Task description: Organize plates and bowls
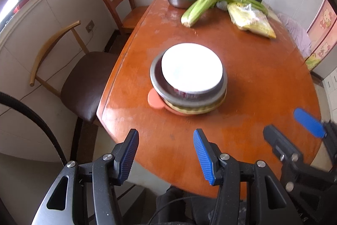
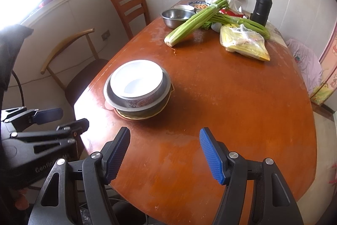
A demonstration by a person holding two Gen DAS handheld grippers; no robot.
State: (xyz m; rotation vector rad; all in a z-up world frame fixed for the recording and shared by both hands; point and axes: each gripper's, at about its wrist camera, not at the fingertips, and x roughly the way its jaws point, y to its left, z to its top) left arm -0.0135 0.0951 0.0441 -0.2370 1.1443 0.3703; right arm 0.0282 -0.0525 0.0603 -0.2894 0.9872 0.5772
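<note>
On the table [image 2: 231, 98]: brown wooden top, worn and pale in patches; both grippers hang over its near edge.
Stack: white bowl [image 1: 191, 68] nested in a grey metal bowl [image 1: 157, 85], that on a yellowish plate [image 1: 189, 111], all on an orange plate [image 1: 152, 98] with a tab sticking out at the left; stack stands toward the table's left side, apart from both grippers.
Left gripper [image 1: 166, 153]: jaws apart, nothing between the blue pads [image 1: 203, 153]; short of the stack, no contact.
Right gripper [image 2: 165, 153]: jaws apart, empty; over bare wood to the right of the stack.
Far end: steel bowl [image 2: 175, 17], celery bunch [image 2: 195, 22], bagged yellow item [image 2: 244, 43], black flask [image 2: 261, 7], more dishes behind, too small to tell.
Left of table: two chairs, one slatted wood [image 2: 130, 7], one dark-seated [image 2: 84, 77].
</note>
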